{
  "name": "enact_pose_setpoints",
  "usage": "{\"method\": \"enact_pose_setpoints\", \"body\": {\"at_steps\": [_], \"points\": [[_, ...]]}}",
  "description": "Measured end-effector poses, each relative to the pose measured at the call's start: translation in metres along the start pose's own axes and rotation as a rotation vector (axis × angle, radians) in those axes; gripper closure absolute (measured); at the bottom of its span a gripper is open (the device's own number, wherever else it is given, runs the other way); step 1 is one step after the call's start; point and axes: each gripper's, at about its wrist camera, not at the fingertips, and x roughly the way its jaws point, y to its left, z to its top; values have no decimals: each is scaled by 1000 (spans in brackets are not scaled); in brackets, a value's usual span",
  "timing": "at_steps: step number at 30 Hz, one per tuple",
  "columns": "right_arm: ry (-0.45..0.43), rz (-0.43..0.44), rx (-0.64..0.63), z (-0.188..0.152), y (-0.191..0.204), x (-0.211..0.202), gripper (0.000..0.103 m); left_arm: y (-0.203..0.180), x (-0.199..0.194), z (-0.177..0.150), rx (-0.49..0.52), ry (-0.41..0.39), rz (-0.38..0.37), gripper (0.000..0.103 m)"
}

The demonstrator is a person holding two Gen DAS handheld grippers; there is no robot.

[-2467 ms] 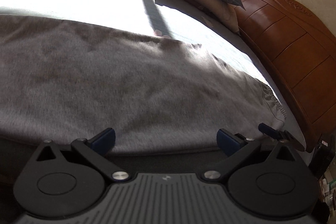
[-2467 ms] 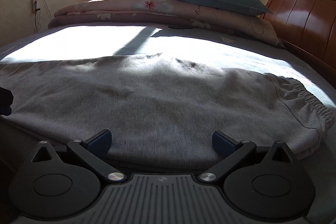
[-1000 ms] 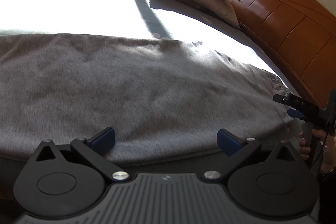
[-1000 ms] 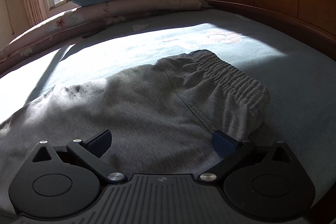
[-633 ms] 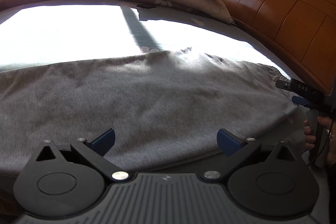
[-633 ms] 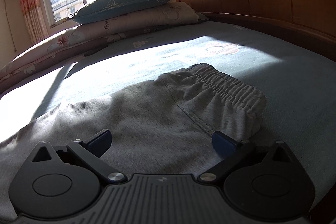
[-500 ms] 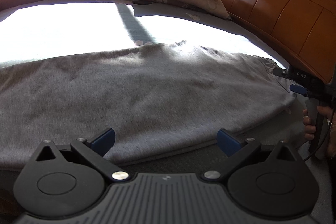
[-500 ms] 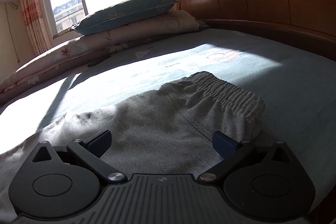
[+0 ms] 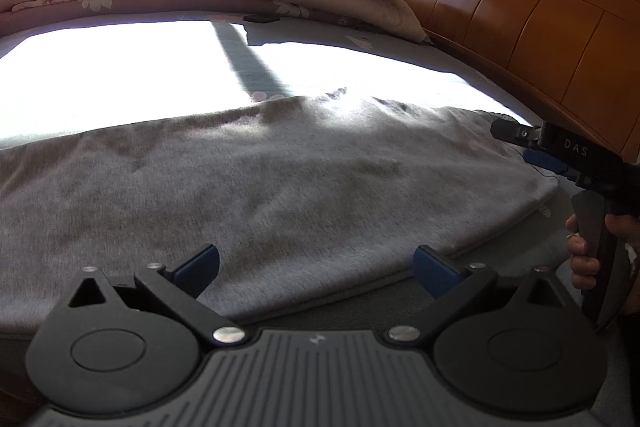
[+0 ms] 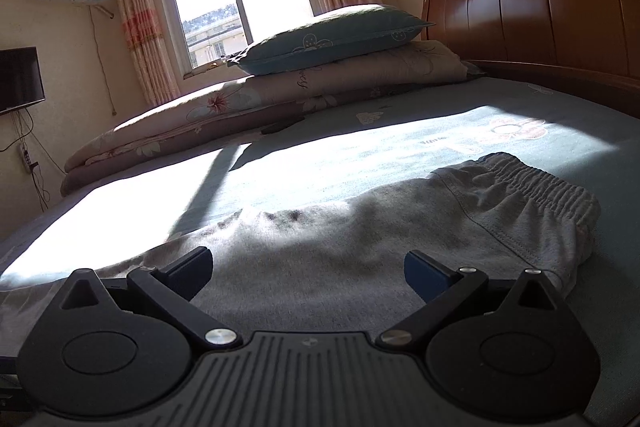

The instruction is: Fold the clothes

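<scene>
From the left wrist view, the grey trousers (image 9: 280,179) lay spread flat across the near side of the bed (image 9: 120,75), their long axis running left to right, crosswise to the way the left claw (image 9: 316,263) pointed. That claw stood spread wide, holding nothing, just short of the near long edge of the cloth, roughly at the middle of its length. Far to the right, at the waist end, the right claw (image 9: 516,143) showed side-on over the corner of the cloth, a hand (image 9: 584,251) on its handle.

From the right wrist view, the right claw (image 10: 308,271) was likewise spread and empty, low over the cloth, with the elastic waistband (image 10: 540,187) lying ahead and to its right, bunched a little. The trousers (image 10: 320,251) ran away to the left, out of view. I judged the right claw the nearer to the waist end and the left to the middle; the leg ends were out of sight. Whether the trousers were already doubled leg on leg, I could not tell.
</scene>
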Motion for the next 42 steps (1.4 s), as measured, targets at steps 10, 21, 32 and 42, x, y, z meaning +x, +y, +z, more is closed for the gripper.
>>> {"method": "enact_pose_setpoints", "body": {"at_steps": [10, 21, 32, 42], "points": [[37, 10, -74, -7, 21, 5, 0, -8, 12, -17, -1, 29, -13, 1], [50, 9, -32, -7, 14, 7, 0, -10, 25, -8, -41, 34, -52, 1], [69, 75, 94, 0, 6, 17, 0, 69, -86, 103, -160, 61, 134, 1], [136, 85, 314, -2, -23, 29, 0, 231, -142, 112, -407, -16, 259, 1]]}}
